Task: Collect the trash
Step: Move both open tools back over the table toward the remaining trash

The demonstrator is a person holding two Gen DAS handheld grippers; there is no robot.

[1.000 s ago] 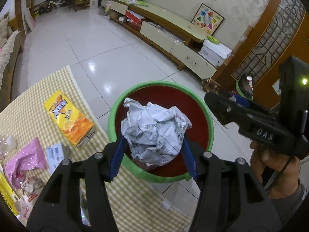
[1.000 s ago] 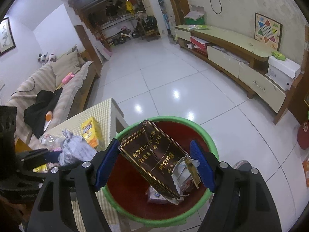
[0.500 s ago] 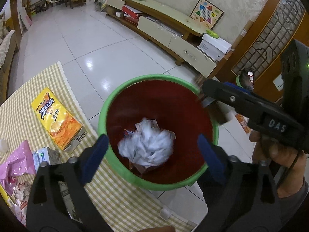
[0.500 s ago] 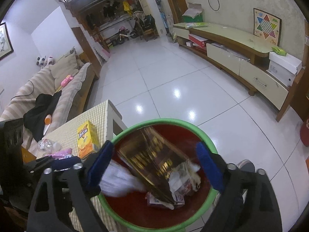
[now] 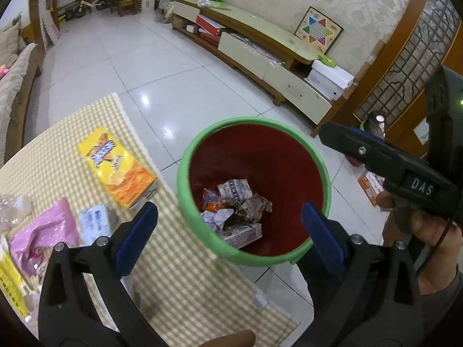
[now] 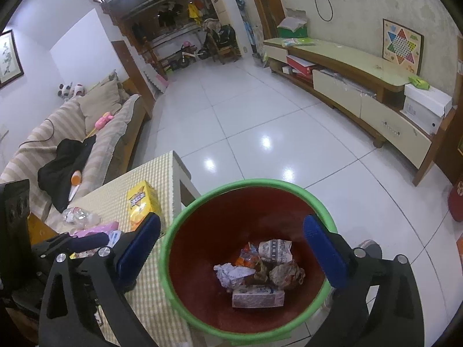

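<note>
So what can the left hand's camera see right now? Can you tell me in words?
The left gripper hangs over a green bin with crumpled trash inside, its blue fingers opening with nothing between them. A yellow snack box lies on the checked tablecloth beside it.

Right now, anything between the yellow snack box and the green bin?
Nothing: in the left wrist view only bare checked tablecloth separates the yellow snack box from the green bin.

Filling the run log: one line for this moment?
left gripper: opening, empty | right gripper: opening, empty | green-rimmed red bin: holds trash | yellow snack box: on table
</note>
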